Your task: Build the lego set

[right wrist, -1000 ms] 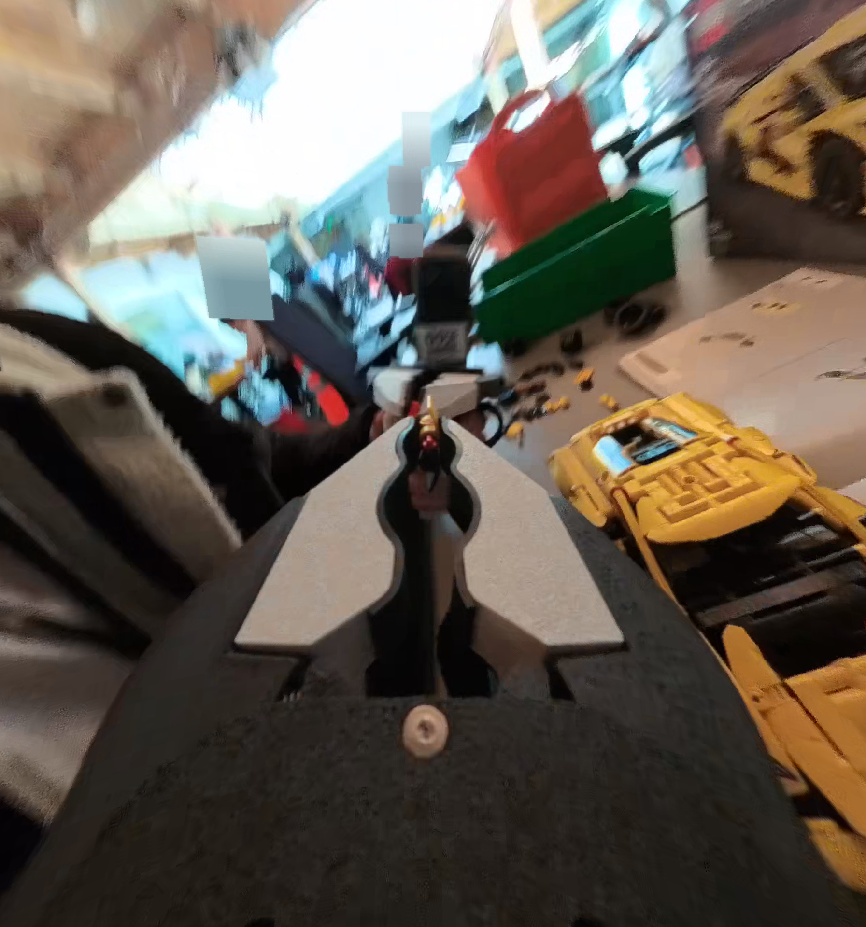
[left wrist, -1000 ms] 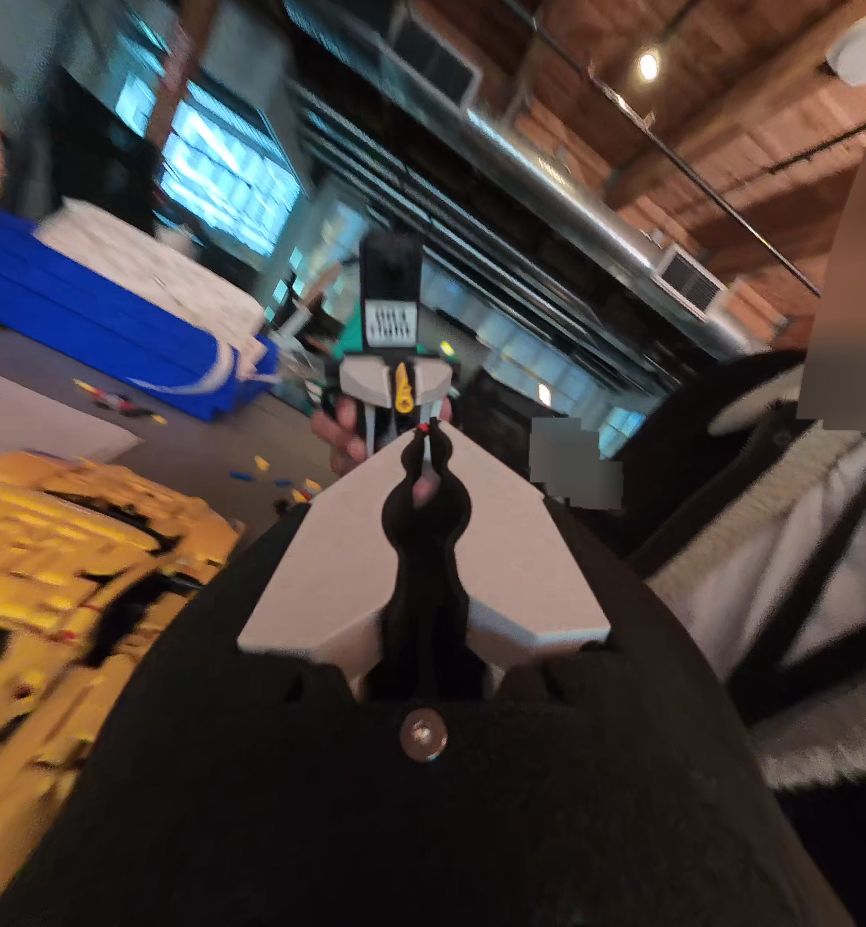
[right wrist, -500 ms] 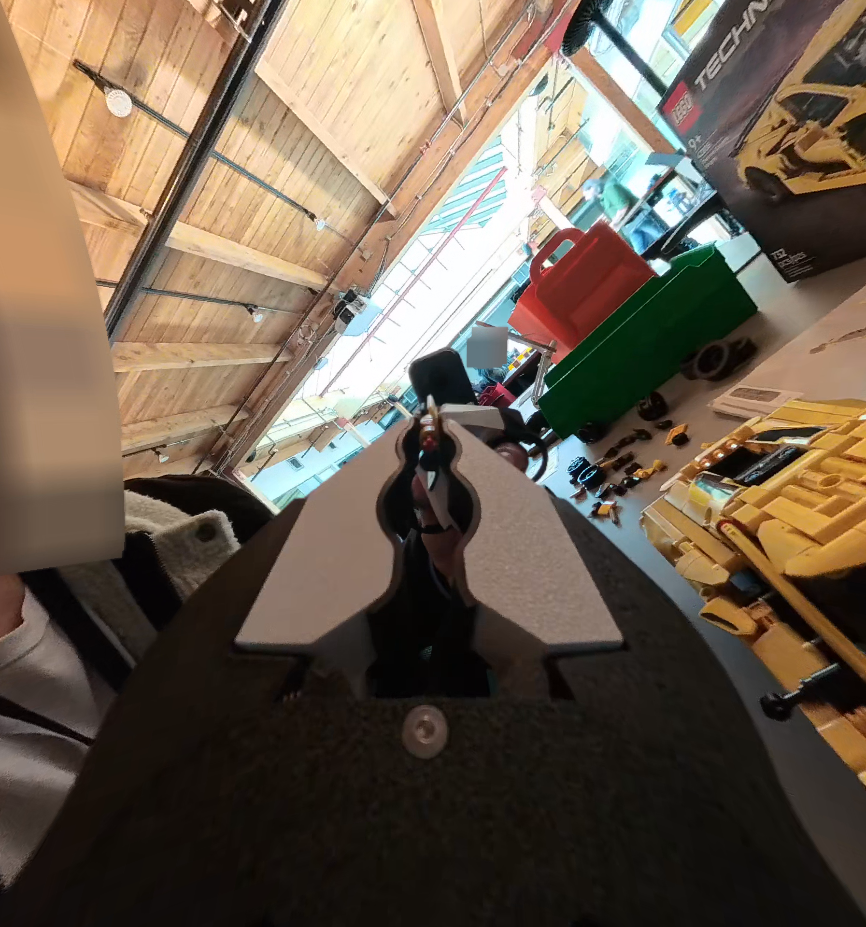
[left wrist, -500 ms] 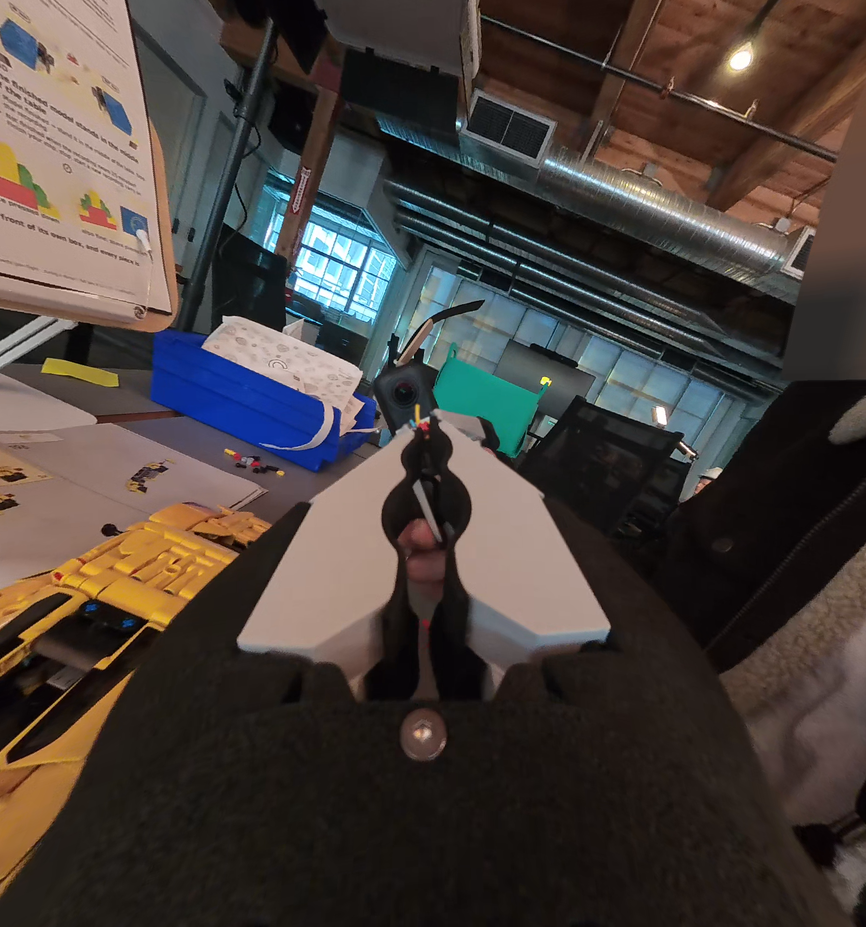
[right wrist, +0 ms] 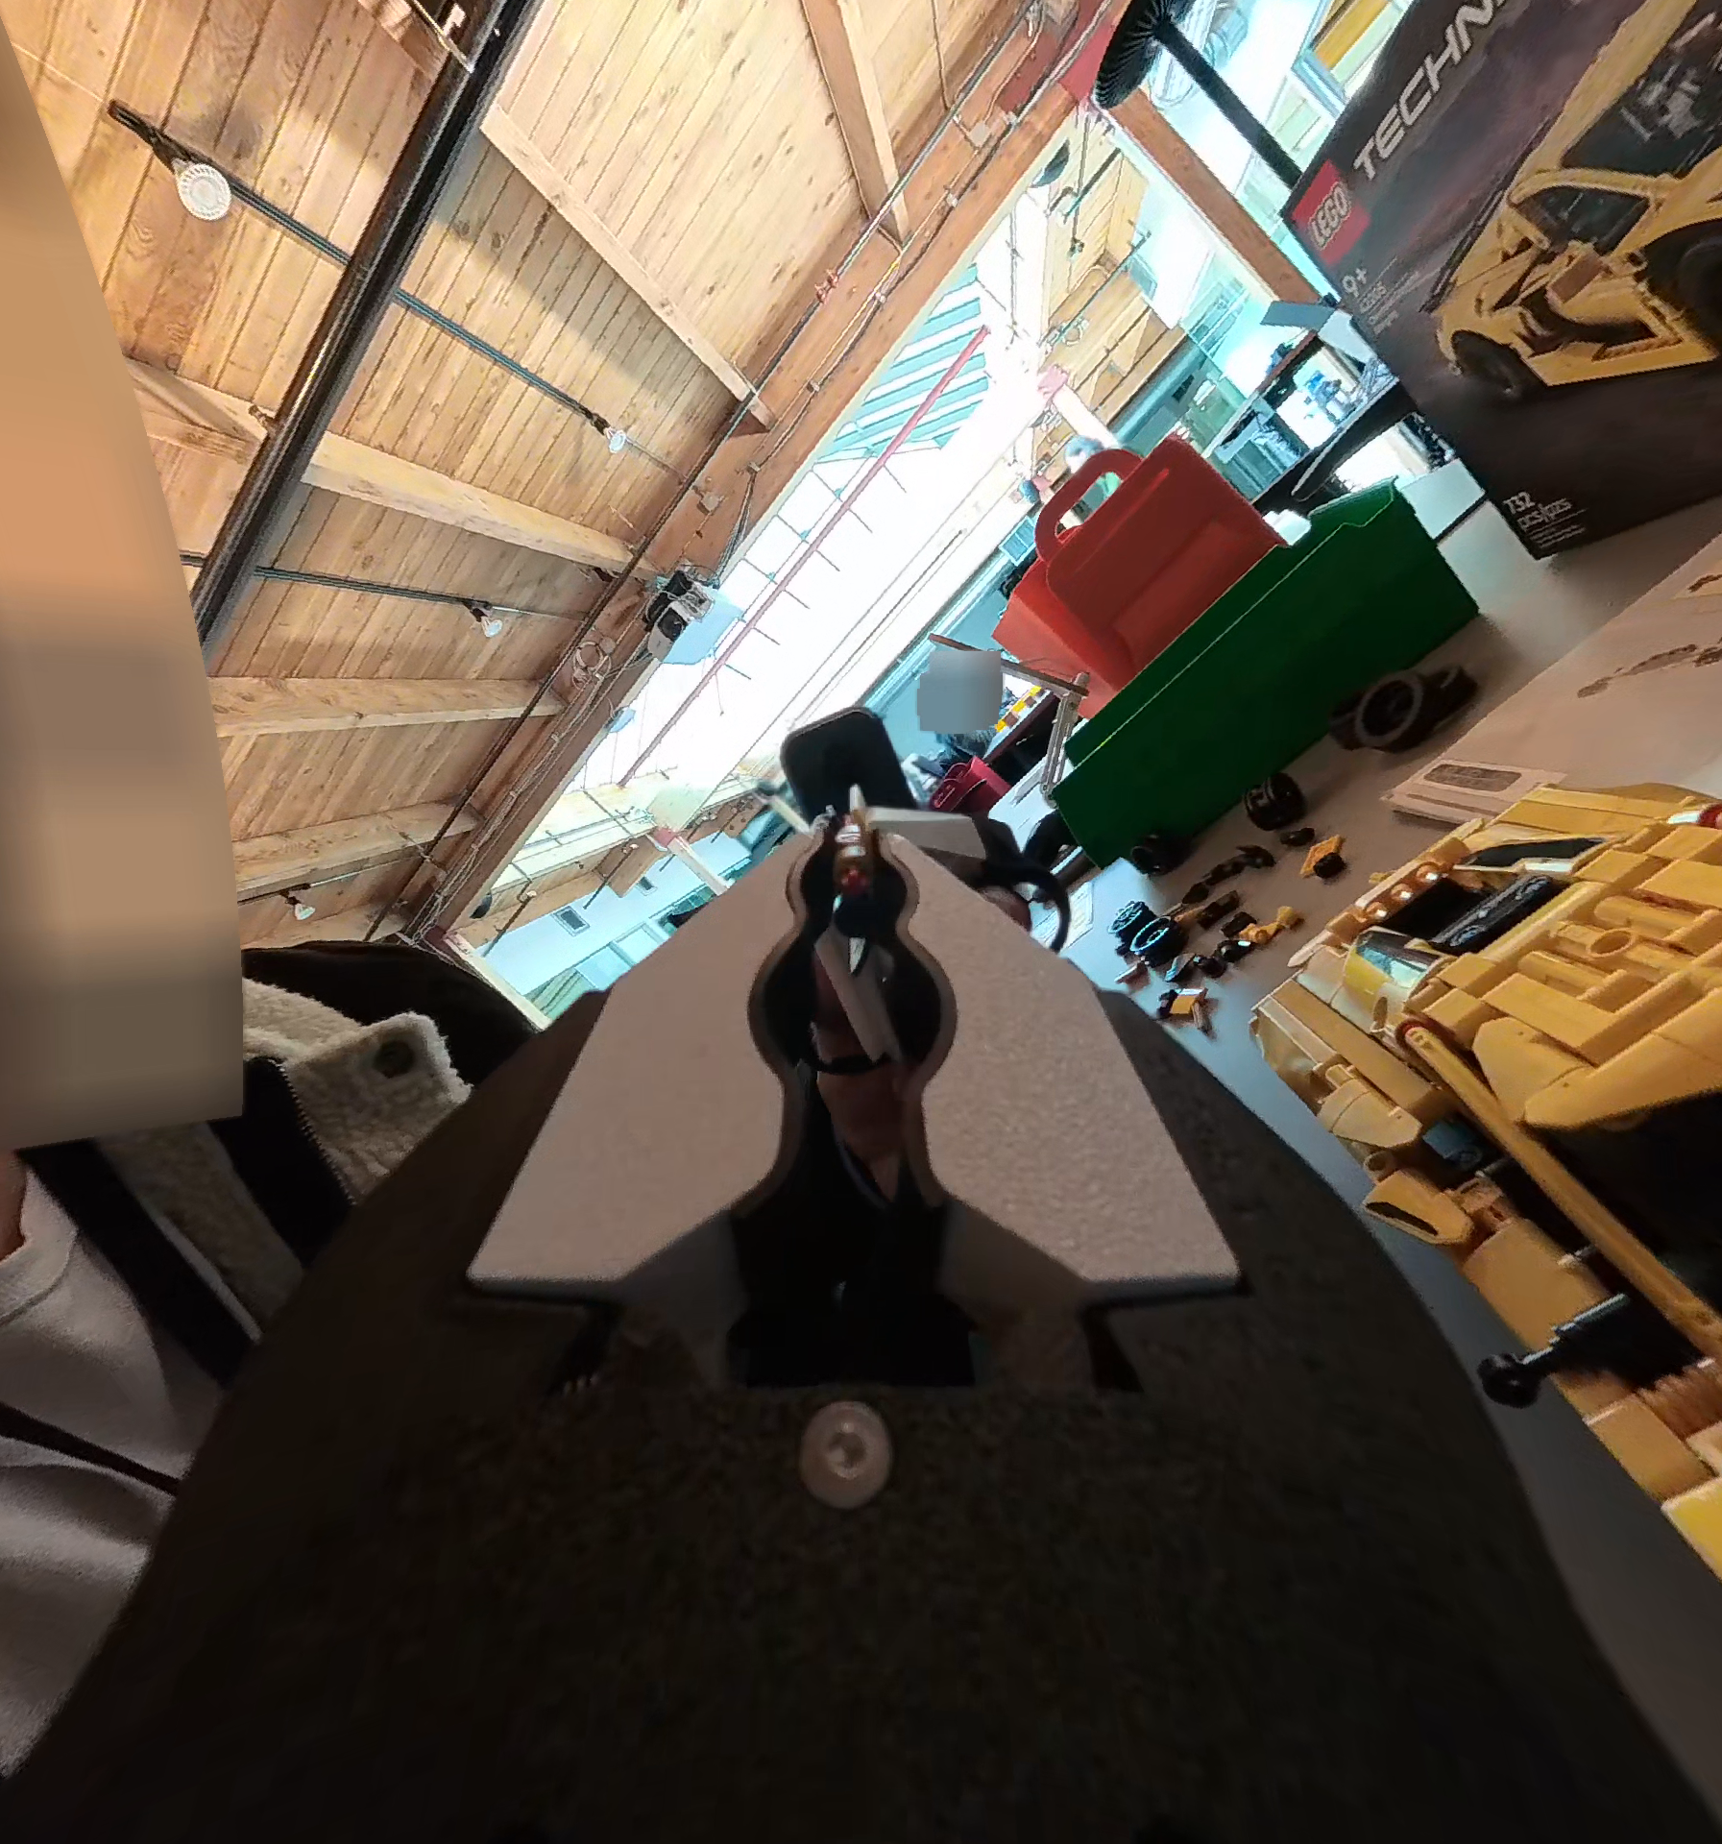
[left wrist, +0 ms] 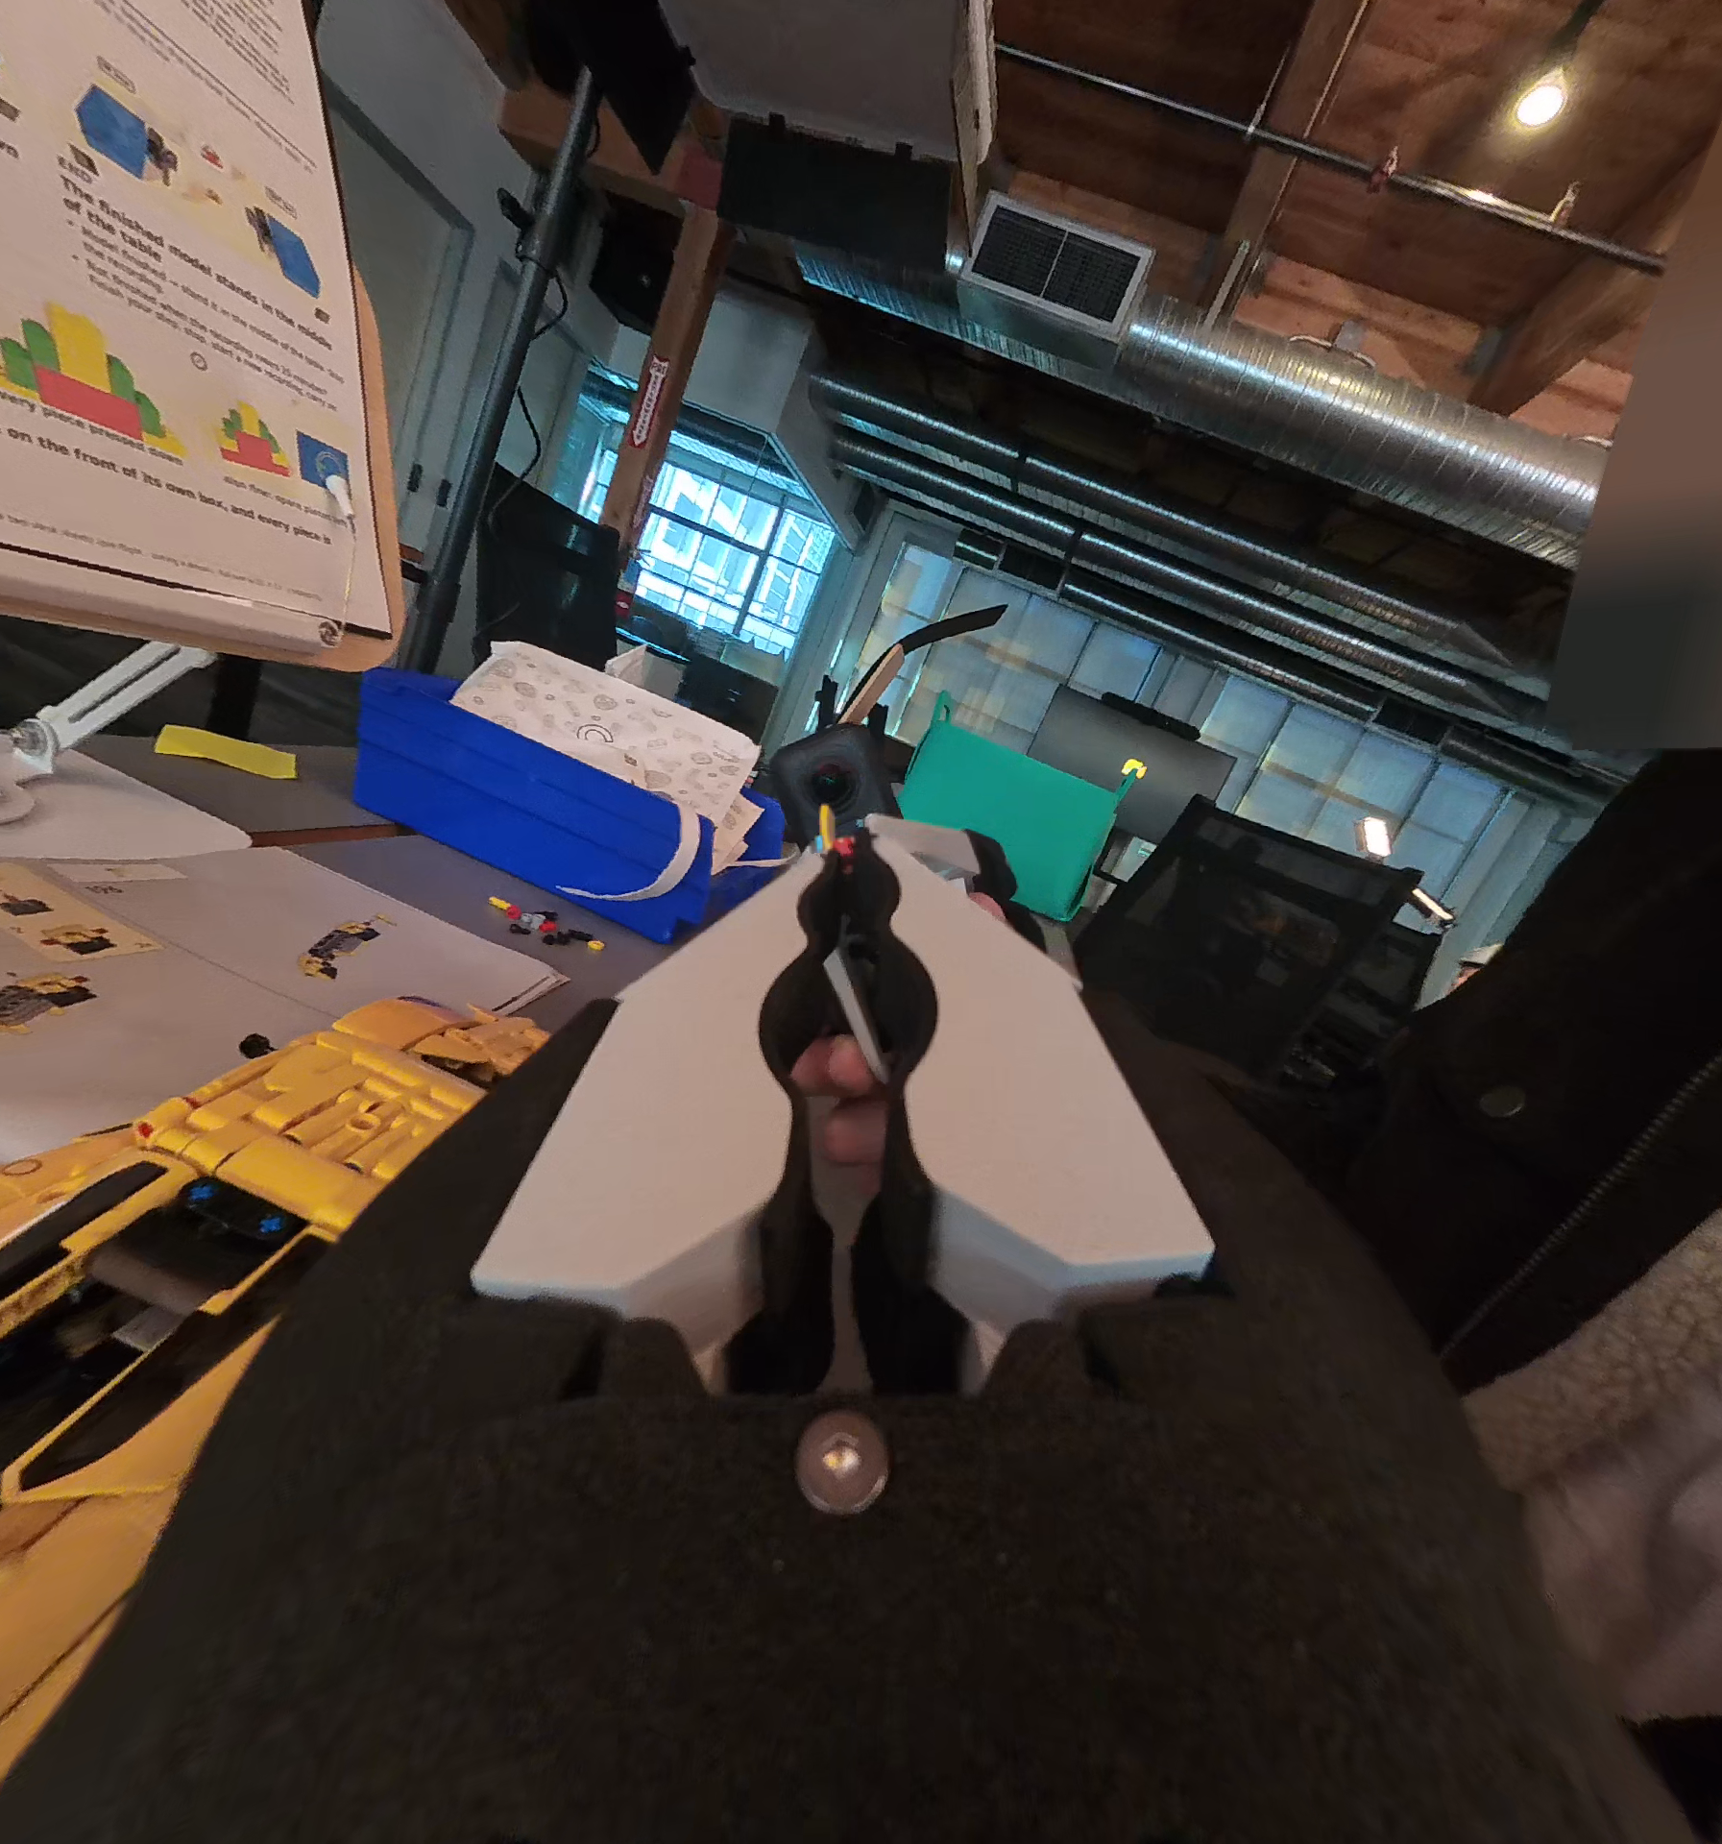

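Both grippers are raised above the table and point at each other, tip to tip. My left gripper is shut on a small lego piece with yellow, blue and red bits. My right gripper is shut on a small yellow and red lego piece. I cannot tell whether the two pieces are joined. Each view shows the other gripper just beyond the tips. The yellow lego car lies on the table at lower left in the left wrist view, and the car is on the right in the right wrist view.
An open instruction booklet, a blue bin and loose small pieces lie behind the car. A green bin, a red bag, the set's box and loose wheels and parts stand farther off. The person's jacket is close. The tips of both grippers are at nearly the same place.
A second ago both views were blurred as the grippers swung and tilted upward. They now hold steady, still tip to tip, with the small pieces between them.
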